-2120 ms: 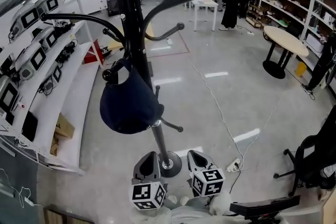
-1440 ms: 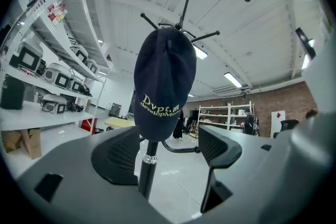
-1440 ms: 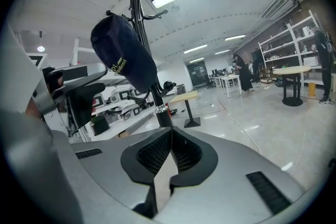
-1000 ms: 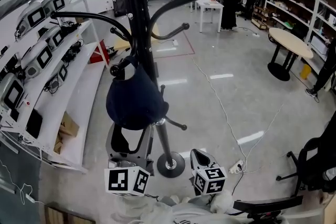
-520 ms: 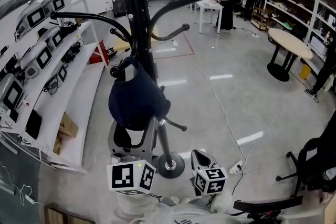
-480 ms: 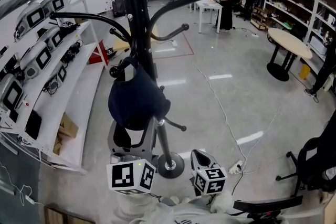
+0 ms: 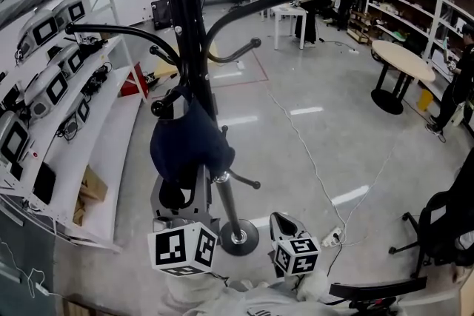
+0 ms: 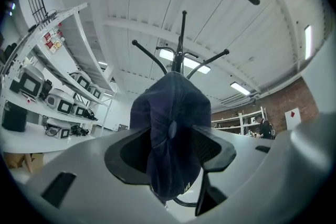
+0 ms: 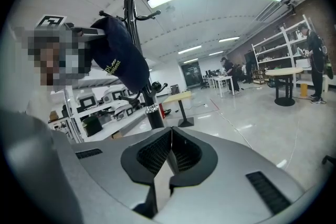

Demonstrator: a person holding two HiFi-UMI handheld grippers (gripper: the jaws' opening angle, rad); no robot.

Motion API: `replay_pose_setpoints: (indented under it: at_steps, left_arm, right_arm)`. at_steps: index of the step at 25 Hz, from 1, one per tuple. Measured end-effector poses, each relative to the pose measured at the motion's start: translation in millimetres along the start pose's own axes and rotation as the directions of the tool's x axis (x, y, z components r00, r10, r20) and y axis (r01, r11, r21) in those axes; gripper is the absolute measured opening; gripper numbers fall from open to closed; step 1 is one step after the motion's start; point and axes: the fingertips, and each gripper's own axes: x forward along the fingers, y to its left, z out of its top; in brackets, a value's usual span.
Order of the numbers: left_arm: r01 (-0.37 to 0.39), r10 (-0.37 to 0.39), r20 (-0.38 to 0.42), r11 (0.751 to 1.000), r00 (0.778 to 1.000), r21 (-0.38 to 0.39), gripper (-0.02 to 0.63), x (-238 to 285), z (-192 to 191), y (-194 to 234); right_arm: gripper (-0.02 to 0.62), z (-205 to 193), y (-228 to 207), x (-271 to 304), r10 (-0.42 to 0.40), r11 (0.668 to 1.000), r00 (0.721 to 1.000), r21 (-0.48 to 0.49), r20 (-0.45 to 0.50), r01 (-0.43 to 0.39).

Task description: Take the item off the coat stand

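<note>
A dark blue cap (image 7: pixel 185 144) hangs from a low hook of the black coat stand (image 7: pixel 187 33). My left gripper (image 7: pixel 181 190) reaches up under it. Its jaws are closing on the cap's crown (image 8: pixel 170 128), and the bunched fabric fills the gap between both pads. The left gripper (image 8: pixel 170 147) points up along the stand's pole. My right gripper (image 7: pixel 280 220) stays low near the stand's round base (image 7: pixel 238 237), shut with nothing in it. In the right gripper view the cap (image 9: pixel 118 57) shows at upper left, well away from the right gripper (image 9: pixel 169 152).
White shelves with monitors (image 7: pixel 44 85) run along the left. A cable (image 7: pixel 318 174) snakes across the glossy floor to a power strip (image 7: pixel 329 236). A round table (image 7: pixel 400 59) and people stand far right. A black chair (image 7: pixel 444 226) is at the right edge.
My left gripper has risen from beside the right one to the cap. Its jaws have narrowed round the cap's lower part, which now looks pinched. The right gripper has stayed put.
</note>
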Motion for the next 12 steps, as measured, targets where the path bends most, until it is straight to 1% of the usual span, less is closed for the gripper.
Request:
replay_pose_setpoints:
  at_steps: [5,6,7,8,12]
  left_arm:
    - [-0.01,0.01,0.014,1.0,1.0,-0.002,0.175,0.0,2.6,1.8]
    - [-0.015,0.015,0.018,1.0,1.0,0.0,0.158,-0.3,3.5,2.7]
    - [-0.02,0.02,0.02,1.0,1.0,0.002,0.123,-0.8,4.4,3.6]
    - [-0.022,0.022,0.02,1.0,1.0,0.004,0.109,-1.2,4.9,4.4]
    - [-0.024,0.024,0.022,1.0,0.999,0.002,0.104,-1.5,5.3,5.4]
  right_arm:
    - [0.014,2.1,-1.4,0.2,-0.009,1.0,1.0,-0.002,0.003,0.009]
    - [0.014,2.9,-1.9,0.0,-0.011,1.0,1.0,-0.003,0.004,0.011]
    - [0.014,3.4,-2.2,-0.2,-0.012,1.0,1.0,-0.004,0.004,0.012]
    - [0.014,3.7,-2.4,-0.5,-0.014,1.0,1.0,-0.005,0.004,0.014]
    - [0.014,3.8,-3.1,-1.9,-0.017,1.0,1.0,-0.006,0.003,0.017]
